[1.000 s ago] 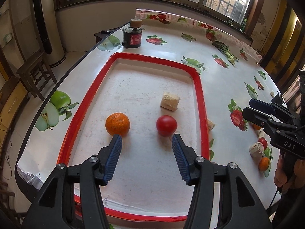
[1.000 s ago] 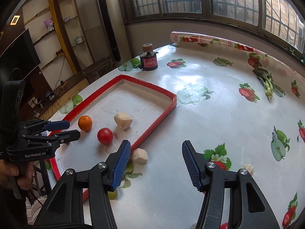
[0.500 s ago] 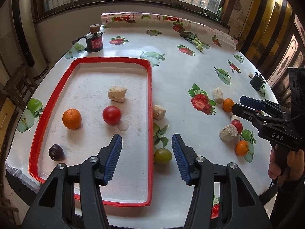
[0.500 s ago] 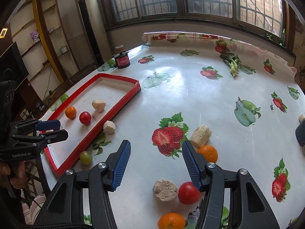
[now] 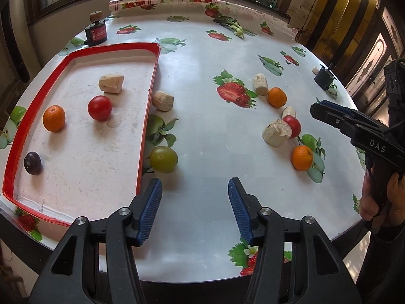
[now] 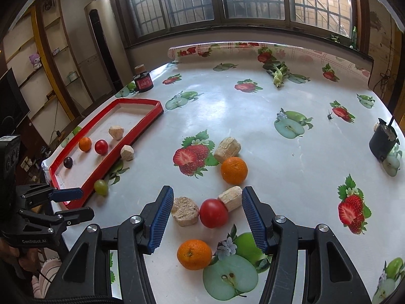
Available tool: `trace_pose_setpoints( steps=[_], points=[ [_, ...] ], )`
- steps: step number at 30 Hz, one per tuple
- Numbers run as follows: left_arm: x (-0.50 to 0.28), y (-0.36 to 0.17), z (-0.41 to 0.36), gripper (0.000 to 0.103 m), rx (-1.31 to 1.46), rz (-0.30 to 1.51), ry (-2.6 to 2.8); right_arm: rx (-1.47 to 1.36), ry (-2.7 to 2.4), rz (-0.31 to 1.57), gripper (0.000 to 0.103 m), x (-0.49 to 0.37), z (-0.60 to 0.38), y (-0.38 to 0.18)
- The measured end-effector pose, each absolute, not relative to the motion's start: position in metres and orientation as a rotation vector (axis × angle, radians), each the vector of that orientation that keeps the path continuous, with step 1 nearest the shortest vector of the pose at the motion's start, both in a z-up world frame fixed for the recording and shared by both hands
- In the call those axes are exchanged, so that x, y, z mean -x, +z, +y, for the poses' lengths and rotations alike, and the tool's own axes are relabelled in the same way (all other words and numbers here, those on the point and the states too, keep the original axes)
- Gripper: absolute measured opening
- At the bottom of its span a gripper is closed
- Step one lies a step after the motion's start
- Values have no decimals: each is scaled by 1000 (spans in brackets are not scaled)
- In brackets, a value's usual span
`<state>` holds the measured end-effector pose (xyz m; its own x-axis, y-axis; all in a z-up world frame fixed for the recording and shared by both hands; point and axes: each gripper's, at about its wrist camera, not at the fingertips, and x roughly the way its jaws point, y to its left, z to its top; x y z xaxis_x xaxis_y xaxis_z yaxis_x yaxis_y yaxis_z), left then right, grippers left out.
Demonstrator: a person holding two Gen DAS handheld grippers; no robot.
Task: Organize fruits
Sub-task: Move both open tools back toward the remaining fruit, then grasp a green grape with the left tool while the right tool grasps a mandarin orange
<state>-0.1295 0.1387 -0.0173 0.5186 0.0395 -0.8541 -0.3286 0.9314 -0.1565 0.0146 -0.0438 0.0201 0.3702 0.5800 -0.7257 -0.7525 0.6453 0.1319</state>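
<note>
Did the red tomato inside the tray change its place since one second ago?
No. The red tomato still lies between the orange and the beige chunk in the tray; only the camera swung.

Both wrist views look steeply down over the table (image 5: 202, 131), sharing the red tray (image 5: 149, 96).

"DAS" on right gripper (image 5: 329, 112), "GenRobot.AI" on left gripper (image 6: 73, 202)

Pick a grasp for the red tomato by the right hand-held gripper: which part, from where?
Take the red tomato across its widest middle, from above, with the right hand-held gripper. It is round, so no side is better by shape, but a beige chunk touches its left and another its upper right. I'd turn the pads to the free near and far sides.
</note>
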Motion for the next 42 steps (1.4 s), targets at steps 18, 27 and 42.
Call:
trace_pose_setpoints(
  steps=[18,27,42],
  points=[
    [113,-24,157,52,258,1002,280,259,850,847,58,16,-71,7],
    [101,-33,148,52,181,1004,264,334,858,907,57,23,-50,-22],
    [118,-14,157,24,158,939,278,349,874,896,37,30,-45,-18]
  ],
)
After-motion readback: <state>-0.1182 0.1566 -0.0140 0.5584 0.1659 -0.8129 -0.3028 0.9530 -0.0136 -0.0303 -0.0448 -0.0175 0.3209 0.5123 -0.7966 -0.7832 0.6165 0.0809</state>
